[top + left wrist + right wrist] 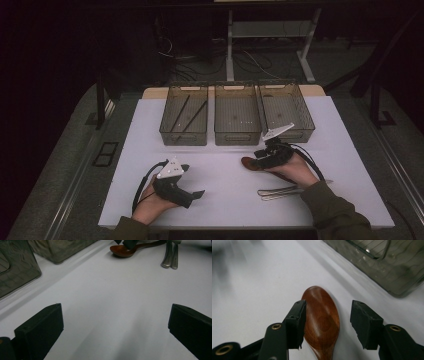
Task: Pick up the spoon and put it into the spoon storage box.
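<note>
A brown wooden spoon lies on the white table top, right of centre. My right gripper is low over it, and the spoon's bowl lies between the jaws. The left jaw stands at the bowl's edge, while the right jaw is clear of it with white table showing in the gap, so the gripper is open. My left gripper rests near the front left, held in a hand. In the left gripper view it stands wide open over bare table, with the spoon far ahead.
Three translucent grey bins stand in a row at the back; the left bin holds two thin dark sticks. Two metal utensils lie by the right wrist, their handles beside the spoon. Dark floor surrounds the table.
</note>
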Available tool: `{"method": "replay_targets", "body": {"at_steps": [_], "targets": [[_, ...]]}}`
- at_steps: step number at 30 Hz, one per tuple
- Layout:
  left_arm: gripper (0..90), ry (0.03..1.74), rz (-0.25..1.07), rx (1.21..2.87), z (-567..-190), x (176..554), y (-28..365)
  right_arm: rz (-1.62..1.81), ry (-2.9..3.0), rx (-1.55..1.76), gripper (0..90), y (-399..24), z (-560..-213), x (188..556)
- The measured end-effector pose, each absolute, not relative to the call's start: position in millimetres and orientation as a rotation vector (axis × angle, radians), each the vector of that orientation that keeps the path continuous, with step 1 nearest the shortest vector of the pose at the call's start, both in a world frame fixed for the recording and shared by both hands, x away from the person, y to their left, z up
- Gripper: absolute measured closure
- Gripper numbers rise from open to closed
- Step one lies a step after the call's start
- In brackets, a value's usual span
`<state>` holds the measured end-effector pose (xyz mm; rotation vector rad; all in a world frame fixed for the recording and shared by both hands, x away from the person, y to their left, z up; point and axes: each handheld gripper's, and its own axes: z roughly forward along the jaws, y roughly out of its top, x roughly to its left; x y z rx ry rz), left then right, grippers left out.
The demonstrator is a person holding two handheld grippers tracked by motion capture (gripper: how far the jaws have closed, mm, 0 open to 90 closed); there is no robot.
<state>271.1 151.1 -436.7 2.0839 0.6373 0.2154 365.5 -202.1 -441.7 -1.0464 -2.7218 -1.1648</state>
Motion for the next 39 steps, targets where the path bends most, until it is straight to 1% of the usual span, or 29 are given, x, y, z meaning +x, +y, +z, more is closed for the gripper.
{"method": "replay_targets", "body": {"at_steps": [11,17,30,35,39], "targets": [[0.0,0.648,0.213,2.086,-436,270,151,-1.121,-2.794,-0.969,49.9,-198,-445,360],[0.0,0.648,0.215,2.087,-437,270,151,-1.113,-2.818,-0.956,53.8,-197,-444,357],[0.0,0.629,0.216,2.086,-436,269,151,-1.086,-2.848,-0.878,67.2,-195,-443,351],[0.0,0.622,0.210,2.081,-436,268,151,-1.081,-2.828,-0.857,73.6,-195,-443,352],[0.0,0.620,0.208,2.083,-436,268,151,-1.076,-2.810,-0.845,76.5,-195,-443,352]]}}
